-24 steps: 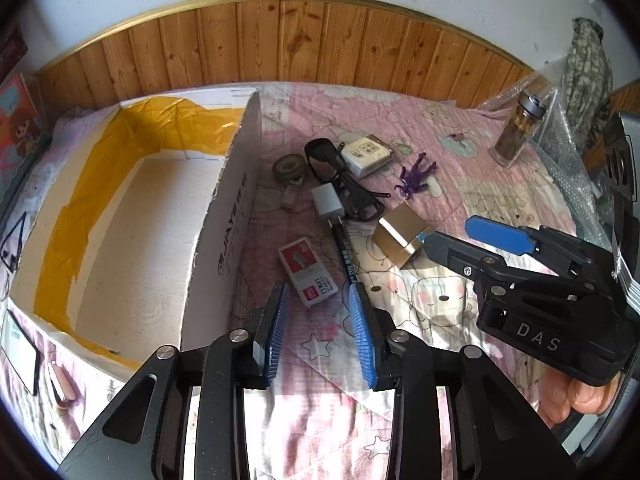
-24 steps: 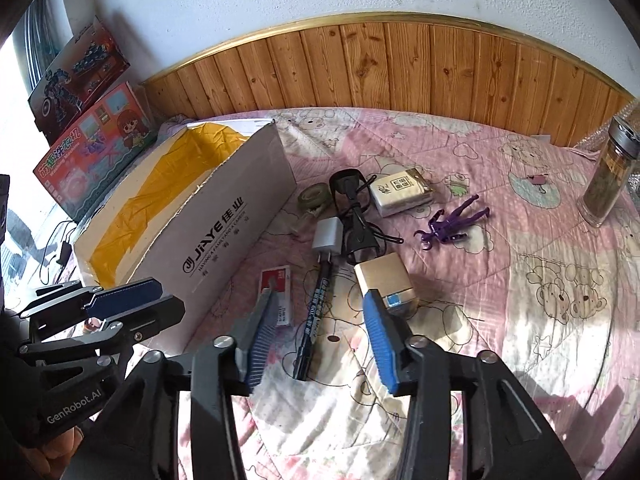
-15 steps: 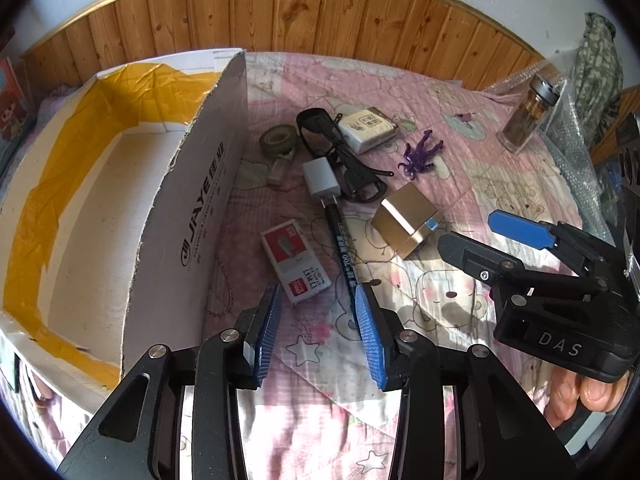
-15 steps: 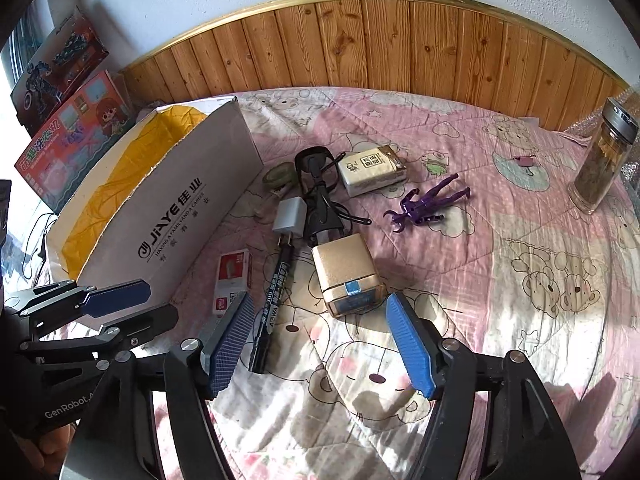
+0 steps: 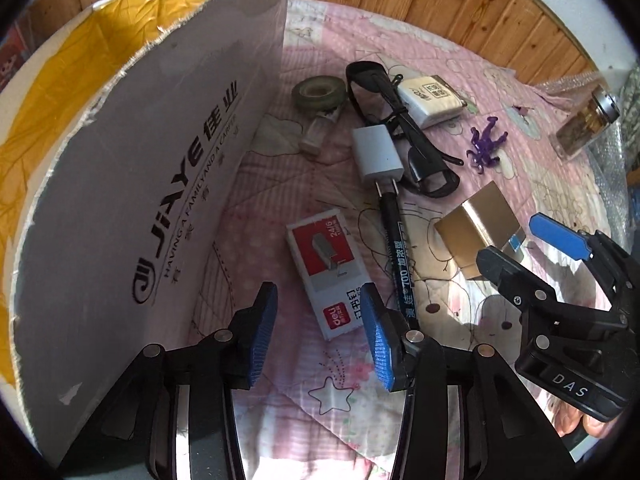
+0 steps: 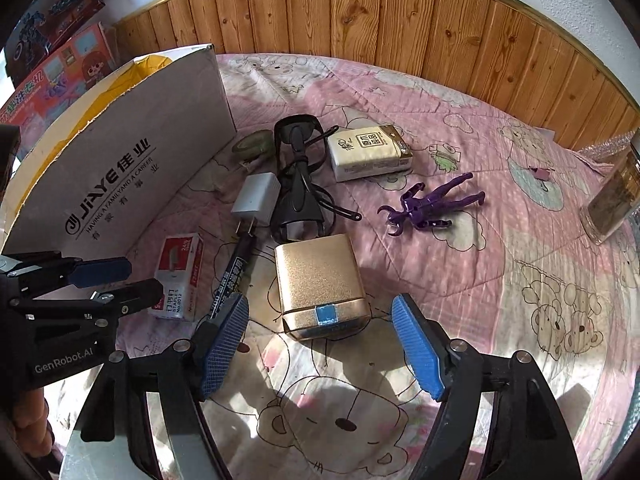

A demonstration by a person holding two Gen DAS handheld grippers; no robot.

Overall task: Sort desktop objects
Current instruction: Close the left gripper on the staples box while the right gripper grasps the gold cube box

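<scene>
Pink quilt (image 6: 460, 152); toy boxes (image 6: 52, 64) only from right wrist.

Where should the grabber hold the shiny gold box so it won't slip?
Probably on its two long flat sides. The gold box lies flat on the pink quilt, its blue-taped end toward the open right gripper. Coming down from above and straddling it looks best; the black marker lies close on one side, so mind that finger.
</scene>
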